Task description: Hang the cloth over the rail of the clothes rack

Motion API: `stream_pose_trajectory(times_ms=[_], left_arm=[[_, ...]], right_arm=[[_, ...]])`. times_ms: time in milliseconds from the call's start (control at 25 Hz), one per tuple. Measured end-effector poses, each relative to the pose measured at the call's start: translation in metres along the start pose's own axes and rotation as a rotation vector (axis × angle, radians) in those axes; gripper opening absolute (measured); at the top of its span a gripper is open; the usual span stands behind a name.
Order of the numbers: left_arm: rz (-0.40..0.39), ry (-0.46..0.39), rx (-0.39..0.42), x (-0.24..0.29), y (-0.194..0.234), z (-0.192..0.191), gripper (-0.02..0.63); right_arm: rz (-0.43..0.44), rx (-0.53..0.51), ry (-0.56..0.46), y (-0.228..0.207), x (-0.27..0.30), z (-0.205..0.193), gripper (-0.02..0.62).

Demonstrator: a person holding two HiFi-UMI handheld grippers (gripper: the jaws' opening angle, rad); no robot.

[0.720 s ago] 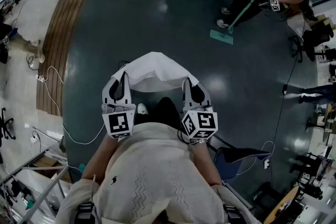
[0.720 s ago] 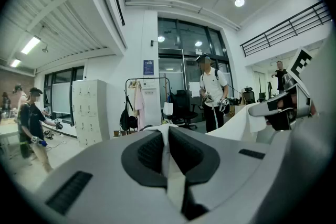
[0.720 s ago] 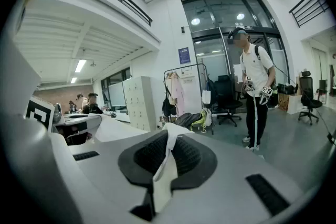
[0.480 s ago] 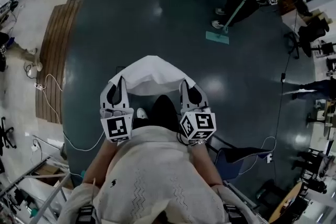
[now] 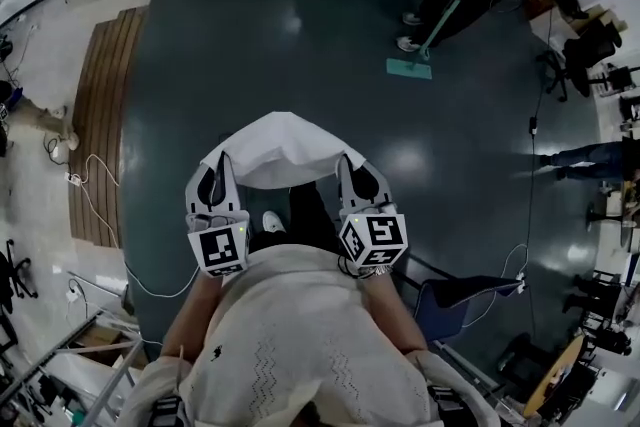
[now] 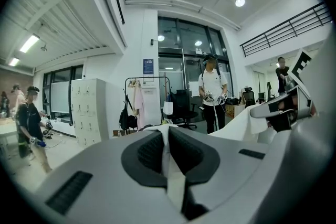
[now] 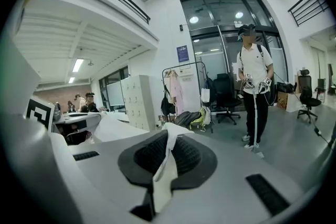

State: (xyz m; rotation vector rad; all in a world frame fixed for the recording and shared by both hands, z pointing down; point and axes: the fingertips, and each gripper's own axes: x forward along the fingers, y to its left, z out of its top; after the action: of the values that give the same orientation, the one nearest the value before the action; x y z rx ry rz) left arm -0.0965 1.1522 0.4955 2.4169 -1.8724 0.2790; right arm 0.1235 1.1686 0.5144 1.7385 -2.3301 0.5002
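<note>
Cloth [image 5: 285, 147] is clamped at one corner by the left gripper [image 5: 214, 177] and at the other by the right gripper [image 5: 353, 177], and is stretched between them. The clothes rack [image 6: 146, 77] is seen well ahead of both, so nothing's hung yet. Carrying over and draping are left, looks like.

Floor: dark, glossy floor [image 5: 300, 45] carries bright reflections; a slatted wooden platform [image 5: 105, 115] borders its left side.
Walls: white, with tall glazing [image 6: 184, 55].
Furniture: pale lockers [image 6: 89, 110], a black office chair [image 7: 227, 94].
Light: round ceiling lamps [image 6: 240, 2].
</note>
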Motion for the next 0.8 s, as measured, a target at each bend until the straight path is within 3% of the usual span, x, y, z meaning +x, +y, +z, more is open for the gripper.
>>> stream_pose_trajectory(times_ms=[160,440,800], left_arm=[[-0.005,0.032,0.037,0.010,0.002,-0.005,0.018],[0.015,0.048,0.017,0.039,0.009,-0.003,0.018],[0.020,0.095,0.036,0.136,-0.017,0.006,0.018]], right_arm=[[-0.005,0.020,0.007,-0.007,0.013,-0.002,0.032],[0.004,0.021,0.032,-0.019,0.041,0.007,0.032],[0.021,0.054,0.063,-0.092,0.111,0.029,0.032]])
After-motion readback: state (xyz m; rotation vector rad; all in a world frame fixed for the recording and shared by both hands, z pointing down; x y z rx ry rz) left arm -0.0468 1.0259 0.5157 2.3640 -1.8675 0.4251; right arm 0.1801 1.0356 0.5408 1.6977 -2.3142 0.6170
